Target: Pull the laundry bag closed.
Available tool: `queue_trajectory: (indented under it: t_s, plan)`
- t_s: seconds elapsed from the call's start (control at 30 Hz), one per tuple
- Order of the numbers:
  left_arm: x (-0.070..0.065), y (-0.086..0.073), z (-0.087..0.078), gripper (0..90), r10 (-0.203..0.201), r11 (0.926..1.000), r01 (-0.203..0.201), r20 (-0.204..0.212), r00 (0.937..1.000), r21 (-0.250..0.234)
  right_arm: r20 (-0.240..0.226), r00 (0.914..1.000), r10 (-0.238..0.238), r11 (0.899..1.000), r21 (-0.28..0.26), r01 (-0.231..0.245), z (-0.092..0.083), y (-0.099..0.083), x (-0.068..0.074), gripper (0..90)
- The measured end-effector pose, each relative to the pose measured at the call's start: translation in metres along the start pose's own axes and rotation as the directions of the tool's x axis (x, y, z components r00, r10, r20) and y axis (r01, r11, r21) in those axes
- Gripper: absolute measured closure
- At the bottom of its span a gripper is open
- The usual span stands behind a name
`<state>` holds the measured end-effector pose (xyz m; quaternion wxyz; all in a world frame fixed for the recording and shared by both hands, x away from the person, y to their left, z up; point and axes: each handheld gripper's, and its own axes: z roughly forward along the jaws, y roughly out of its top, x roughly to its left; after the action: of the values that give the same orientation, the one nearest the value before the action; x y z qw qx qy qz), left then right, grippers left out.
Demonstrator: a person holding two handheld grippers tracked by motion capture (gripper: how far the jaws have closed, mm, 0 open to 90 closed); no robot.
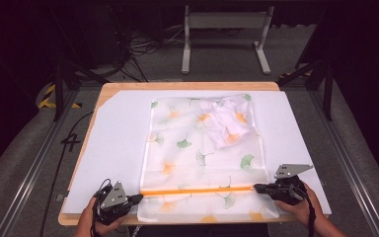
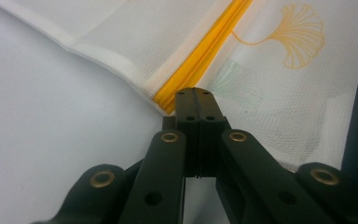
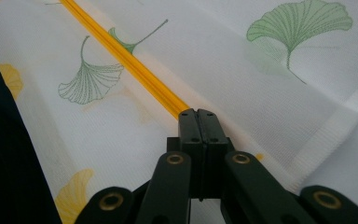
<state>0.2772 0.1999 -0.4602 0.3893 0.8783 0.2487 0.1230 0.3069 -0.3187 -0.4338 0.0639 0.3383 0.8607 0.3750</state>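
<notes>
high view: a sheer leaf-print mesh bag lies mid-board, reaching its near edge, with a crumpled white garment inside near the far right corner. left gripper view: the left gripper is clamped on the orange zipper end. right gripper view: the right gripper is pinched on the zipper's other end.

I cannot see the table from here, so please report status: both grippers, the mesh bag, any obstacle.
Left gripper shut at orange zipper's left end; right gripper shut at its right end. Mesh bag flat on white board, crumpled cloth inside. No obstacle seen.
</notes>
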Motion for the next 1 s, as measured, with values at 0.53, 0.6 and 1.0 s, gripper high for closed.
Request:
queue_trajectory:
  t_s: [0.53, 0.6, 1.0]
  plan:
    - [0.0, 0.0, 0.0, 90.0, 0.001, 1.0, -0.001, 0.0, 1.0, -0.001, 0.027, 0.9994, 0.022, 1.0, -0.001, -0.022, -0.01, -0.008, -0.005, 90.0]
    - [0.0, 0.0, 0.0, 90.0, 0.0, 1.0, 0.0, 0.001, 1.0, -0.001, 0.033, 0.9991, 0.026, 1.0, -0.001, -0.026, -0.012, -0.01, -0.006, 90.0]
    - [0.0, 0.0, 0.0, 90.0, 0.001, 1.0, -0.001, 0.002, 1.0, 0.0, 0.033, 0.997, 0.07, 0.997, -0.026, -0.069, -0.02, -0.02, -0.012, 90.0]
